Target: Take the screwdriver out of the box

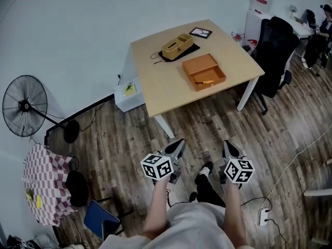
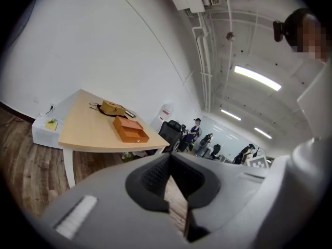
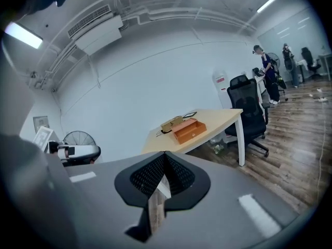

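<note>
L hand-held gripper (image 1: 177, 147), R hand-held gripper (image 1: 231, 148) both closed empty, box (image 1: 203, 71) near table (image 1: 161, 84) edge

Bare plank floor (image 1: 207, 123) is lying open between the left gripper (image 1: 179, 143), the right gripper (image 1: 229, 146) and the table (image 1: 155, 82). Only the near table leg (image 1: 165, 126) is standing in that stretch.

The orange box (image 1: 203, 69) is sitting open-topped near the front edge, with bare tabletop showing on its left. A tan organizer (image 1: 177, 46) and a dark frame (image 1: 201, 32) are crowding the far side.

A black office chair (image 1: 275, 56) is closing off the table's right end, and a white low cabinet (image 1: 129, 91) is sitting at its left corner.

A fan (image 1: 25, 106) and a checked cloth (image 1: 46, 183) are standing well off to the left. A power strip (image 1: 263, 217) and its cable are trailing across the floor at right.
</note>
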Available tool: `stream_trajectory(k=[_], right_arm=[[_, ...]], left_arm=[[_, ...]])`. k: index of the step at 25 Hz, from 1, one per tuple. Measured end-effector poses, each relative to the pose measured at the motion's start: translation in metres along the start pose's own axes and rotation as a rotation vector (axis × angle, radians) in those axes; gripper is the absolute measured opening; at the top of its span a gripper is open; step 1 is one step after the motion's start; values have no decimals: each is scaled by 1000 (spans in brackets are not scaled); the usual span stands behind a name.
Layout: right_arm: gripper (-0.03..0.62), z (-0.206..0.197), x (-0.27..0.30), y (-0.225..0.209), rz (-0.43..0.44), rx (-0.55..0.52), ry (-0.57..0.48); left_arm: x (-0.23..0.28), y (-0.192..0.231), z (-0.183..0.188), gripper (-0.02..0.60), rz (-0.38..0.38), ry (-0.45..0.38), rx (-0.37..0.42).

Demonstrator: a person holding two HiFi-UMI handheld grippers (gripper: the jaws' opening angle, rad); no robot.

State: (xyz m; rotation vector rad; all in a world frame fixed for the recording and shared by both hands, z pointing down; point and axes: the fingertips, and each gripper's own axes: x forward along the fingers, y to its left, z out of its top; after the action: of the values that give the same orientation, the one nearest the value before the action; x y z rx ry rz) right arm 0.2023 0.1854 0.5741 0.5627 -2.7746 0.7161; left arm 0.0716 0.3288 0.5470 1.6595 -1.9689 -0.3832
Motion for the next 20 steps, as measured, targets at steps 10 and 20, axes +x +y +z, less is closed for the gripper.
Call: stream_trajectory(k=[10, 20], right_arm=[[0, 30, 89, -32, 46, -8, 74], [0, 65, 164, -72, 56, 17, 113]], left_arm=[[104, 36, 26, 54, -10, 139, 112], [181, 70, 78, 54, -20, 139, 136]])
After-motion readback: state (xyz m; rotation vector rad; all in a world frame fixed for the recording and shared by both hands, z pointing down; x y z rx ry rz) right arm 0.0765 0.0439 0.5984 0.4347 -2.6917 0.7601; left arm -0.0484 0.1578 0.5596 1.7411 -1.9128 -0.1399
